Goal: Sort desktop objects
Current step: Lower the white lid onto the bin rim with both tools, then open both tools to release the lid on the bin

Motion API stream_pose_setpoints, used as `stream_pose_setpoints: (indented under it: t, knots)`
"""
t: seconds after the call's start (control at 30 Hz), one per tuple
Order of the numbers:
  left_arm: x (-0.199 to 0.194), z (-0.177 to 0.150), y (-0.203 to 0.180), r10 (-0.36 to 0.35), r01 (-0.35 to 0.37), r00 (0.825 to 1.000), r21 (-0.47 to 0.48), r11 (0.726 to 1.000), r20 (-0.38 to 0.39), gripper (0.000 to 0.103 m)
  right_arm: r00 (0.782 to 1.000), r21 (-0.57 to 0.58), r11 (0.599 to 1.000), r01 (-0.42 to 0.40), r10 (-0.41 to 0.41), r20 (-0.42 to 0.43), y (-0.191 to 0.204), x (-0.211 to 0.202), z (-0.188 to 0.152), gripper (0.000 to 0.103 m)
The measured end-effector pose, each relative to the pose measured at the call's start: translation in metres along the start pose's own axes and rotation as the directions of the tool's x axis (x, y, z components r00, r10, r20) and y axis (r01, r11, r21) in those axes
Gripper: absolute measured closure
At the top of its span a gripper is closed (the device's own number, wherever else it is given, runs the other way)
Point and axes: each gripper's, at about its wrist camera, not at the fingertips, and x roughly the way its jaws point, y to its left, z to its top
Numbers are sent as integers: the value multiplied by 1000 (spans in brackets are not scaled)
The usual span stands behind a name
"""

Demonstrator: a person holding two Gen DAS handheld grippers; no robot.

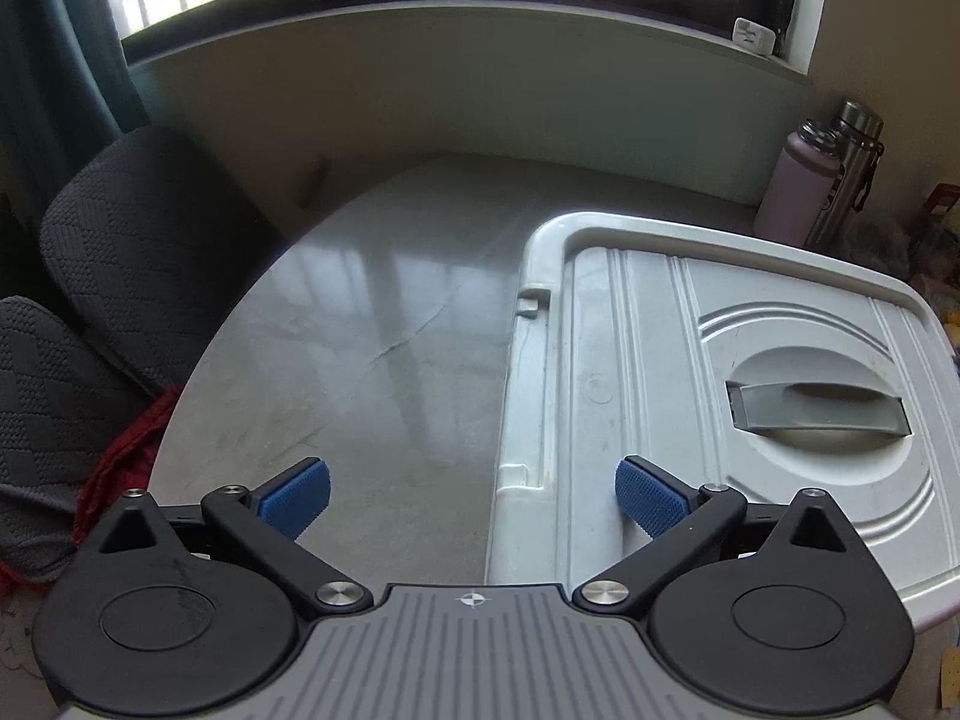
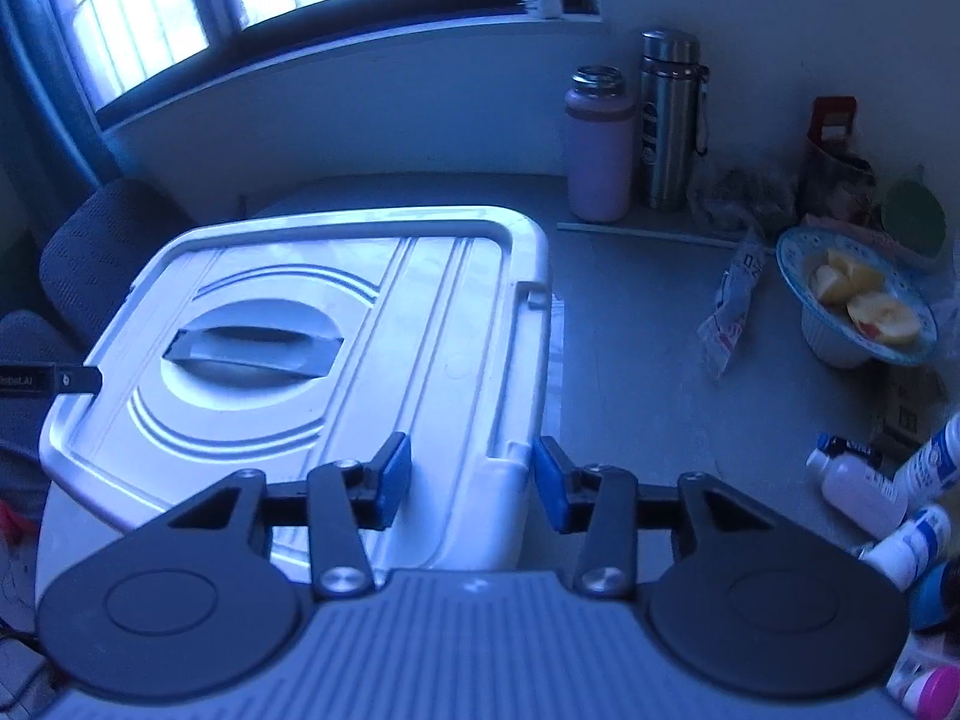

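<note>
Bottles (image 2: pixel 864 483), loose at four o'clock; lidded bin (image 2: pixel 312 348) central. Left gripper (image 1: pixel 473 495), right gripper (image 2: pixel 473 477): jaws parted, empty. Advise lifting the lid squarely.

At the tabletop's right edge, the bottles (image 2: pixel 888 498) are cut off by the picture's side. The storage box (image 1: pixel 690 360) runs out of the left view, its walls hidden beneath the lid.

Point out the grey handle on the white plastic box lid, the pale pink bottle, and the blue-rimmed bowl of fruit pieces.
Grey handle on the white plastic box lid (image 2: pixel 255 349): right wrist view, middle of the bar.
Pale pink bottle (image 2: pixel 599 159): right wrist view, body.
Blue-rimmed bowl of fruit pieces (image 2: pixel 795 276): right wrist view, left rim.
</note>
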Motion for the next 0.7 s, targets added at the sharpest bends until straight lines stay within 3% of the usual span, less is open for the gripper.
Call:
stream_pose_setpoints:
  t: [0.17,0.27,0.7]
  knots:
    - [-1,-1,-5,-1,0,1000,49,999,18,0,999,83,996,-30,32,-20,-4,2,5,58]
    - [-1,-1,1,-10,10,1000,41,999,23,0,1000,27,1000,16,-16,-14,11,0,2,58]
    - [-1,-1,41,1,-3,999,36,999,41,0,1000,-9,1000,23,-24,-17,53,-1,-10,58]
